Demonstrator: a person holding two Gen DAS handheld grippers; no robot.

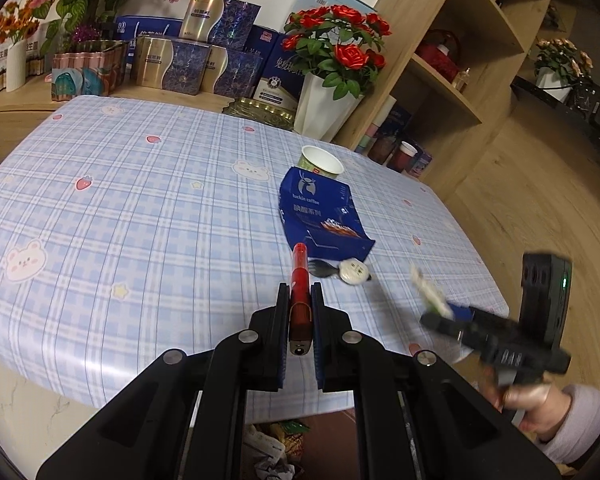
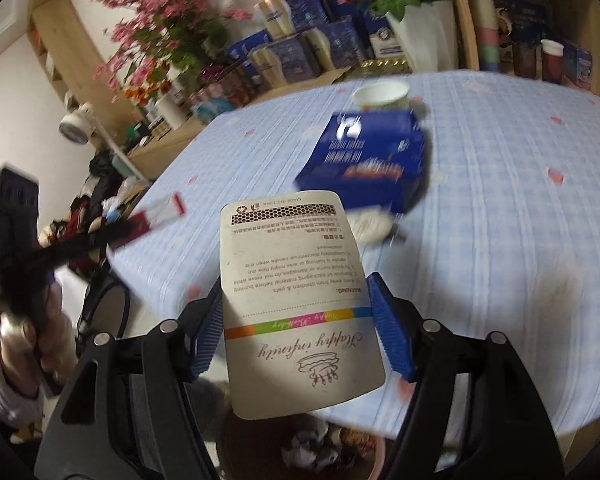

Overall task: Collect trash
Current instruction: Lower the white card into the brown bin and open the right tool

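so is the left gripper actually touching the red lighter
Touching. The left wrist view shows the left gripper shut on the red lighter, both fingers pressed against its sides with no gap.

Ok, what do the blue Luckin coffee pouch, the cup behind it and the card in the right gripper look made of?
Blue pouch: glossy plastic or foil film, judging by its sheen and curled corner.
Cup: probably paper, with a matte white inside and a thin rolled rim.
Card, held in the right gripper: matte cardboard, flat and stiff, with printed text and a slightly soiled off-white surface.
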